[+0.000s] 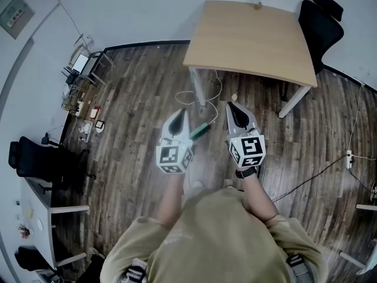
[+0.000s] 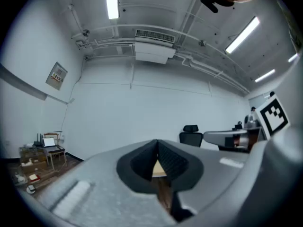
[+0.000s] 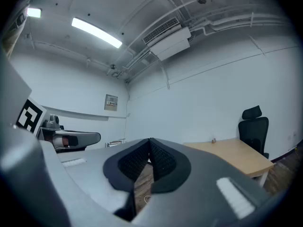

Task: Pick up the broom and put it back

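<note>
left gripper view shows your left gripper [image 2: 157, 144] with its dark pads pressed together at the tips and nothing caught between them. right gripper view shows the same for your right gripper [image 3: 149, 143]: jaws together, holding nothing. in the head view you hold the two side by side and level in front of your chest, both pointing toward the wooden table [image 1: 253, 37]. between them, down on the wood floor [image 1: 135, 111], lies a short green length that seems to be the broom [image 1: 200, 130]. its near end is hidden behind the left gripper, so you cannot see the rest of it. a white cable [image 1: 197, 96] loops over the floor just beyond, beside the table's leg. a black chair [image 1: 321, 19] stands at the table's right side.
</note>
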`<state>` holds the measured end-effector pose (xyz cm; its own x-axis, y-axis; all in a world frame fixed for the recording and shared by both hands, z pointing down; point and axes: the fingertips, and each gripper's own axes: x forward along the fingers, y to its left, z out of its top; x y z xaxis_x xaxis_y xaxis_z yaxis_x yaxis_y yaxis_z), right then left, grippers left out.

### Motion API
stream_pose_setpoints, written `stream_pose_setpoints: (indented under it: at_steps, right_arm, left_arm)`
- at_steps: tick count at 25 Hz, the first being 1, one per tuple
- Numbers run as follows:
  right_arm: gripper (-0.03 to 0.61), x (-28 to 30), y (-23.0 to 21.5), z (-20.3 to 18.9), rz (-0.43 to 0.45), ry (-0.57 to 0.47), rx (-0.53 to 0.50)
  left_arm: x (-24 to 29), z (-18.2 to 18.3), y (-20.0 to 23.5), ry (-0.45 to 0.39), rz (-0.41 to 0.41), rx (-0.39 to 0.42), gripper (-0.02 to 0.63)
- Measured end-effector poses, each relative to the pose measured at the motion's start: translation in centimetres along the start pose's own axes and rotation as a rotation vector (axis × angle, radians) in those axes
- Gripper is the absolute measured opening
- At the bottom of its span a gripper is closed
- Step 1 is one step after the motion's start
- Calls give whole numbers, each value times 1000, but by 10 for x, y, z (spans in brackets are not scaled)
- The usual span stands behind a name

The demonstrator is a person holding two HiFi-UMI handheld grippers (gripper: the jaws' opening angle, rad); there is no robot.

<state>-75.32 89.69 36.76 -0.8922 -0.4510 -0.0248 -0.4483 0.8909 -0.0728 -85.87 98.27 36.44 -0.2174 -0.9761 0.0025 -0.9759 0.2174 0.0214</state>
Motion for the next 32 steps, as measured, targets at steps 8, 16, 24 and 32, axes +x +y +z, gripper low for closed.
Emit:
stream_pose_setpoints:
  at_steps: [8, 16, 24, 32]
  right_arm:
    - [5, -30, -36, -19, 12, 13, 56]
    - [5, -38, -44, -48, -40, 51, 162]
    - [5, 8, -88, -74, -118, 90, 173]
    - [5, 118, -70, -71, -38, 160, 59]
  left_arm:
    - [-1, -11, -57, -9, -26, -35, 1]
    - [-6, -38, -64, 78, -49, -59, 0]
    - [57, -60, -56, 94, -139, -48, 2]
    - [124, -66, 47, 87, -39, -132, 2]
